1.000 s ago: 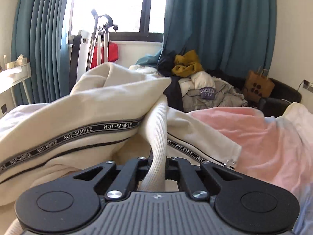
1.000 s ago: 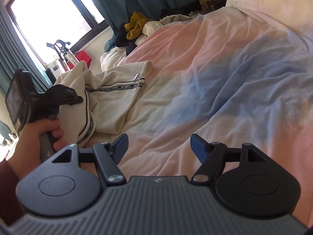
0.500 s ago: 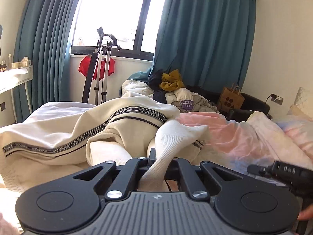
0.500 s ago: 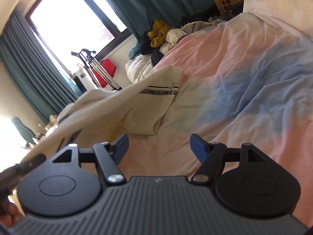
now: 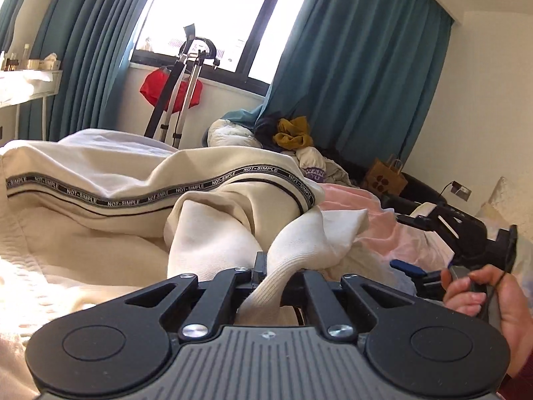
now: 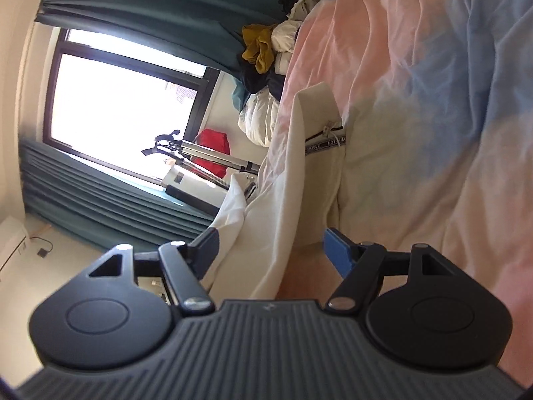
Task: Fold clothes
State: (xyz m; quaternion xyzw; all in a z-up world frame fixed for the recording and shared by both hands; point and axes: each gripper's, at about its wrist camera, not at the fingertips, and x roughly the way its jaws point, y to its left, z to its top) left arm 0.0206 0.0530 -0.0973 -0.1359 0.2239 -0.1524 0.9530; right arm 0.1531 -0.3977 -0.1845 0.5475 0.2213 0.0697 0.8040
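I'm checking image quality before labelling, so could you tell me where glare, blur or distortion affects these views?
Left wrist view: the window is blown out white and fisheye bends the curtains. Right wrist view: rolled sideways, window overexposed, bedspread slightly soft.

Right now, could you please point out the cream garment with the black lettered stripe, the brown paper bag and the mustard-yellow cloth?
Cream garment with the black lettered stripe [image 5: 140, 166]: left wrist view, upper fold.
Brown paper bag [image 5: 386, 180]: left wrist view, front.
Mustard-yellow cloth [image 6: 260, 48]: right wrist view, centre.
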